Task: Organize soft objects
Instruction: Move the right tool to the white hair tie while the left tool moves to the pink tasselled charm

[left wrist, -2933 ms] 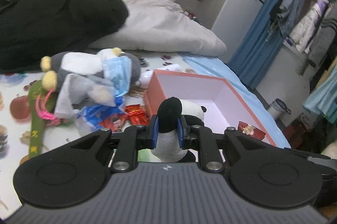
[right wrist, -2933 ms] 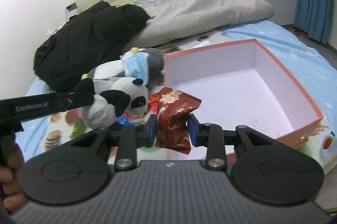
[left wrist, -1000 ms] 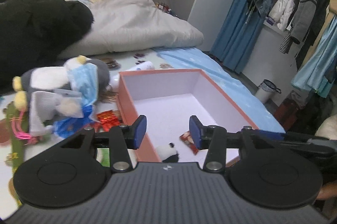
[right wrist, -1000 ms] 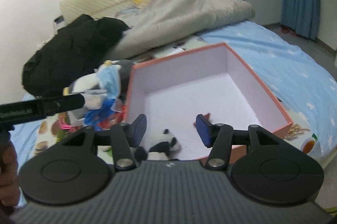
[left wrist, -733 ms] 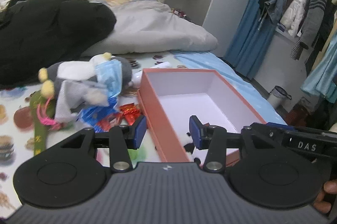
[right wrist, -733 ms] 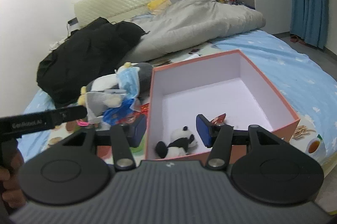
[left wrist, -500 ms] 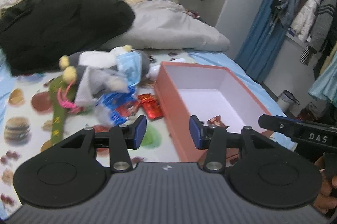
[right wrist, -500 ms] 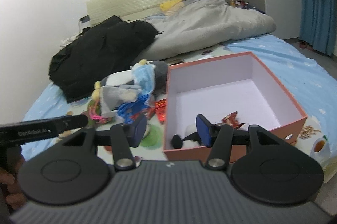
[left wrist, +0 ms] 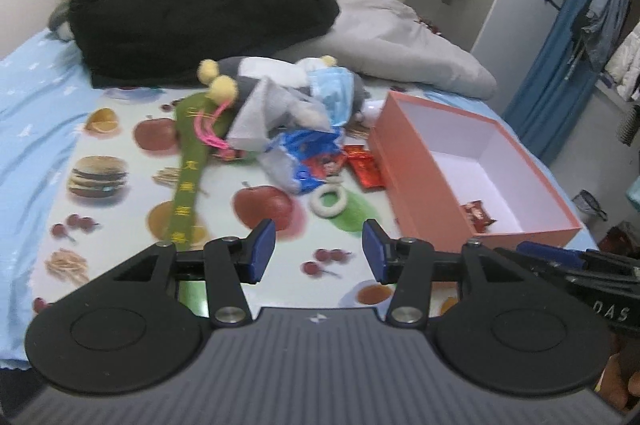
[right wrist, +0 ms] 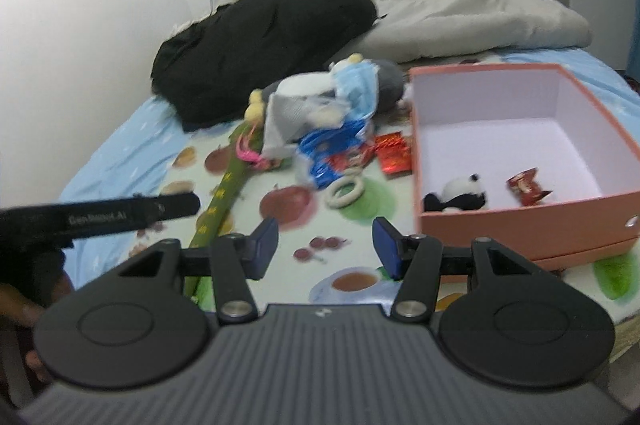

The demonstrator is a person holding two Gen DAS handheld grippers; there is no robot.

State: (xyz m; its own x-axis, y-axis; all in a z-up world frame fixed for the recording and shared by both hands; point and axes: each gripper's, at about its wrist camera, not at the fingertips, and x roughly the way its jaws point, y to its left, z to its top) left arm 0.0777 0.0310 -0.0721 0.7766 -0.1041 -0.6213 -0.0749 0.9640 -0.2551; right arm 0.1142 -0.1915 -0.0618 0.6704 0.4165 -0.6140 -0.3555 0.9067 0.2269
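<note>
Right wrist view: both tools, right tool [right wrist: 325, 247] and left tool [left wrist: 319, 251], gape empty; panda [right wrist: 458, 193] lies boxed [right wrist: 520, 221], toys [right wrist: 320, 101] heaped on bed. Tangled mask could drag neighbours.

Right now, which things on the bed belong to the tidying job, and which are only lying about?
For the job:
- orange box
- panda toy and red snack, inside the box
- grey plush toy
- white ring
- red packets
- blue bag

Lying about:
- black coat
- grey quilt
</note>
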